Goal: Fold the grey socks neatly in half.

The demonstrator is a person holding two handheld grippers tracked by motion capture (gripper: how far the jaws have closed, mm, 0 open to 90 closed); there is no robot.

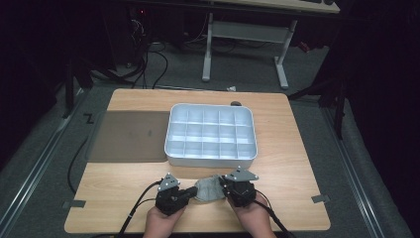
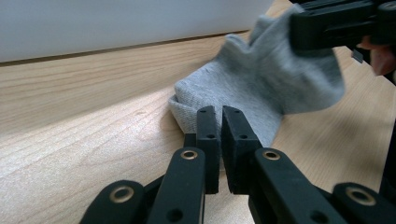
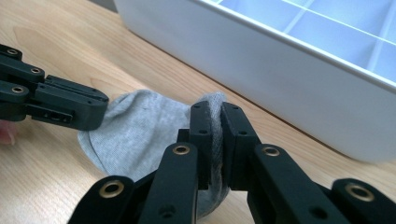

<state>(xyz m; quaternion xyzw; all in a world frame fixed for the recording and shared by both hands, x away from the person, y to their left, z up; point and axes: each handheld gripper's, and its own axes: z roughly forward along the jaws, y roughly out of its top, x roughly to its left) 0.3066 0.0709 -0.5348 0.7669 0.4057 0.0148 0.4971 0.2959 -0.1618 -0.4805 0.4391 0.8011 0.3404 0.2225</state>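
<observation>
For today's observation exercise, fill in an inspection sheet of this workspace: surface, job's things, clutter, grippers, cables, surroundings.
Surface: wooden table with a dark mat at its left.
Job's things: grey sock on the near edge; white divided tray behind it, compartments empty.
Clutter: tape pieces at the near corners; small dark object at the far edge.
Grippers: left gripper shut on the sock's edge; right gripper shut on a fold of sock.
Cables: black leads trail from both grippers toward the person.
Surroundings: desk frame and floor cables beyond the table.
</observation>
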